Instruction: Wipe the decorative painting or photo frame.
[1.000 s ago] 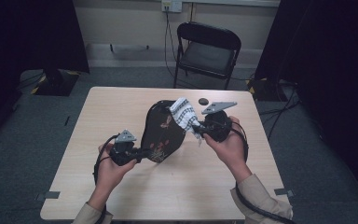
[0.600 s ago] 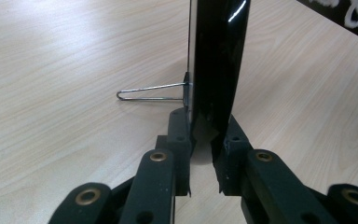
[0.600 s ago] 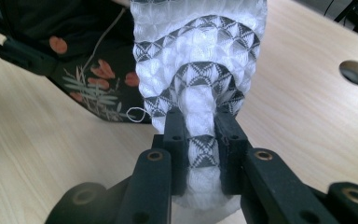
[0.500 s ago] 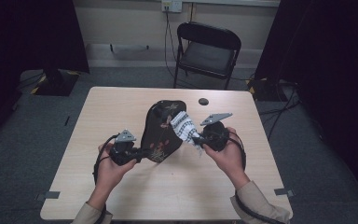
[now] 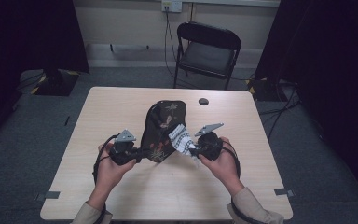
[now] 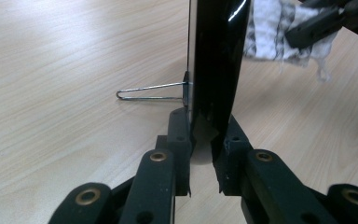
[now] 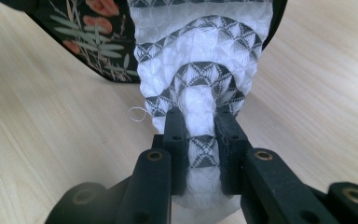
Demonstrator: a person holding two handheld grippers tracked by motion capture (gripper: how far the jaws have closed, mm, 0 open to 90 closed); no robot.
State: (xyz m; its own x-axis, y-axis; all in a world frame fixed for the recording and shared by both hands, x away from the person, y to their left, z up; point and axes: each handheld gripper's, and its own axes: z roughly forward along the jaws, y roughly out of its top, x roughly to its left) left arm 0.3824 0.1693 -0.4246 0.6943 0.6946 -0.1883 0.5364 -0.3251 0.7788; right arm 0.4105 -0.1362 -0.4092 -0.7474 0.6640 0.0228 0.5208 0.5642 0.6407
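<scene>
A shiny black tray (image 5: pixel 163 126) with flowers stands on its edge on the surface (image 5: pixel 98 112). The left claw (image 6: pixel 204 154) pinches its rim. The right claw (image 7: pixel 200 140) pinches a white patterned cloth (image 7: pixel 200 56) against it.

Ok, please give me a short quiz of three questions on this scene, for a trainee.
1. True or false: the left gripper is shut on the edge of the black tray.
2. What does the right gripper hold? A) cloth B) cable C) cap
3. Fill in: behind the table stands a black ____.

Key: 1 true. 2 A, the patterned cloth. 3 chair.
</scene>
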